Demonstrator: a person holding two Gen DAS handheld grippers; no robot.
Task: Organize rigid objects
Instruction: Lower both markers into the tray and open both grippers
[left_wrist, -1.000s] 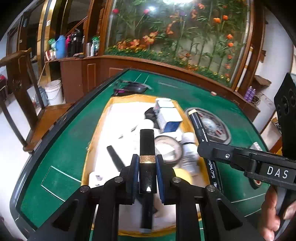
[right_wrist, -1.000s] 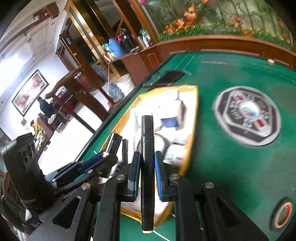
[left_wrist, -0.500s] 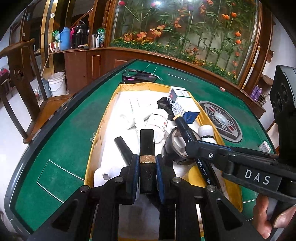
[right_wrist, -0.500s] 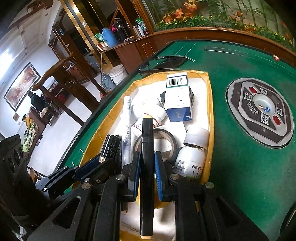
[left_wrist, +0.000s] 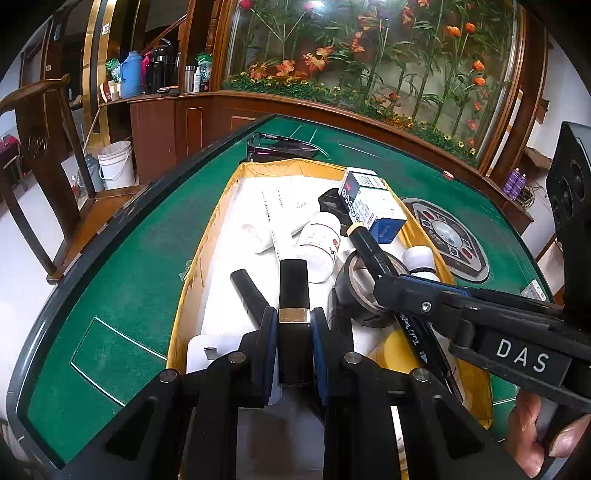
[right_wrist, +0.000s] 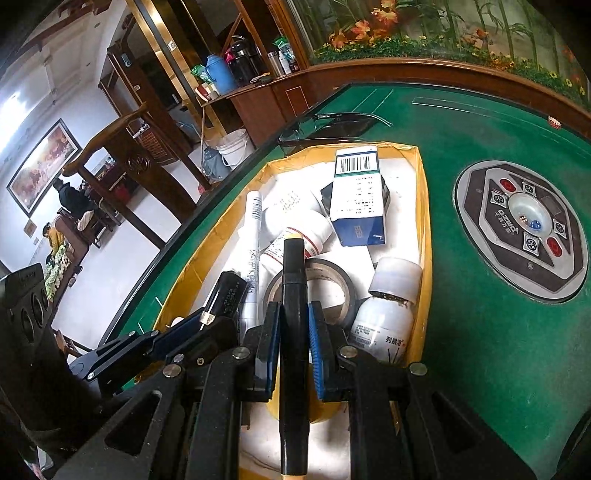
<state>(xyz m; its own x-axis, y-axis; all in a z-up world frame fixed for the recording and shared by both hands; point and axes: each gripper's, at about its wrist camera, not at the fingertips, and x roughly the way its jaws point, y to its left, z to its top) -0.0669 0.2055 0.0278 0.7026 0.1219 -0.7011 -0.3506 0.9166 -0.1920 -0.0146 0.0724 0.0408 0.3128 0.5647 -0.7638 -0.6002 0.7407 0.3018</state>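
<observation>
Left wrist: left gripper (left_wrist: 293, 326) pinches a black gold-banded tube (left_wrist: 293, 291) above the crowded yellow-rimmed tray (left_wrist: 207, 236); bare green felt (left_wrist: 133, 280) lies leftward. Right wrist: right gripper (right_wrist: 291, 326) clamps a black marker (right_wrist: 293, 295) over the tape roll (right_wrist: 334, 275), felt clear rightward.

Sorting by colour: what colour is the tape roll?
Black tape roll, pale inner core; right wrist view shows it best.

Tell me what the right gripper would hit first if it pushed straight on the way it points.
Probably the roll of black tape. The right gripper is shut on a black marker whose tip already lies over the roll inside the yellow-rimmed tray. A white bottle lies just beyond. Depth is hard to judge here.
</observation>
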